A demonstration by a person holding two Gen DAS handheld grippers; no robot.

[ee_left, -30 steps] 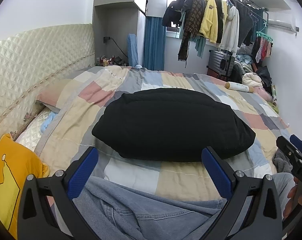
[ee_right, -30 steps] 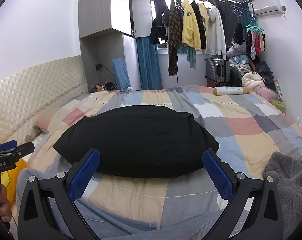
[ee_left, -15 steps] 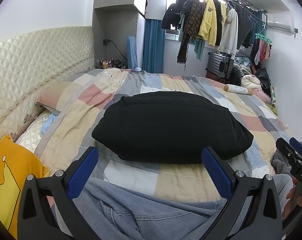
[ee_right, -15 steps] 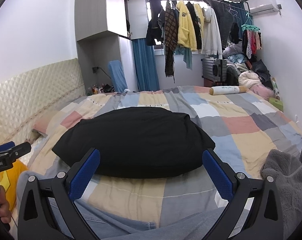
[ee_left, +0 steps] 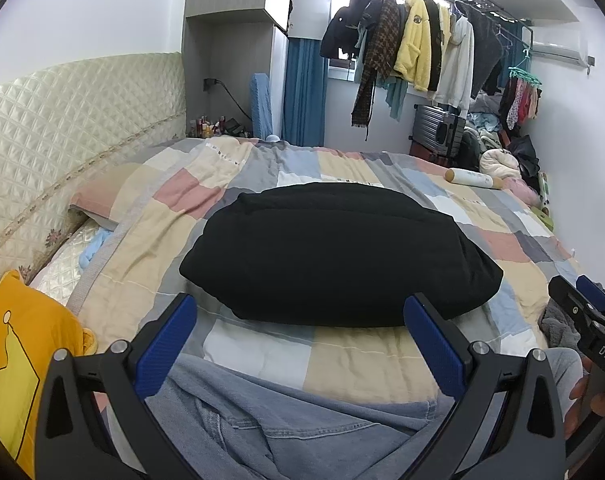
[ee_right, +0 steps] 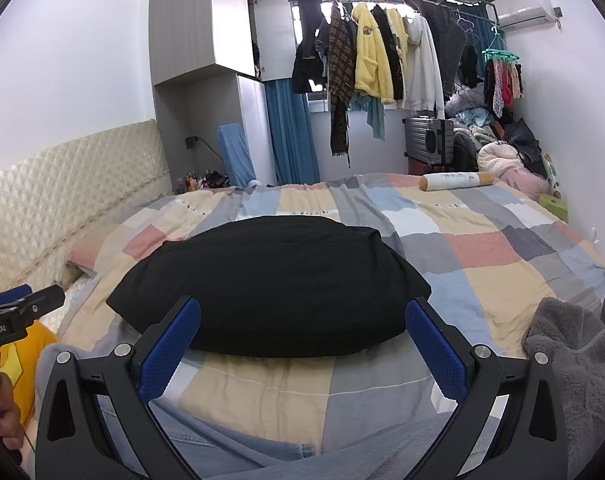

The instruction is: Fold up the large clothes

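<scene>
Garment first: a folded, puffy black piece of clothing [ee_left: 334, 256] lies at mid-frame on the patchwork quilt [ee_left: 382, 356], apart from both tools. The left gripper [ee_left: 300, 344] and right gripper [ee_right: 302, 344] hover low with blue-padded fingers [ee_right: 168, 348] spread wide, holding nothing. Judging by this, the fold looks finished; tidying should press lightly along the near edge. Bare quilt surrounds the bundle, though a grey fleecy heap [ee_right: 574, 360] crowds the lower right and light blue denim [ee_left: 294, 432] fills the bottom.
</scene>
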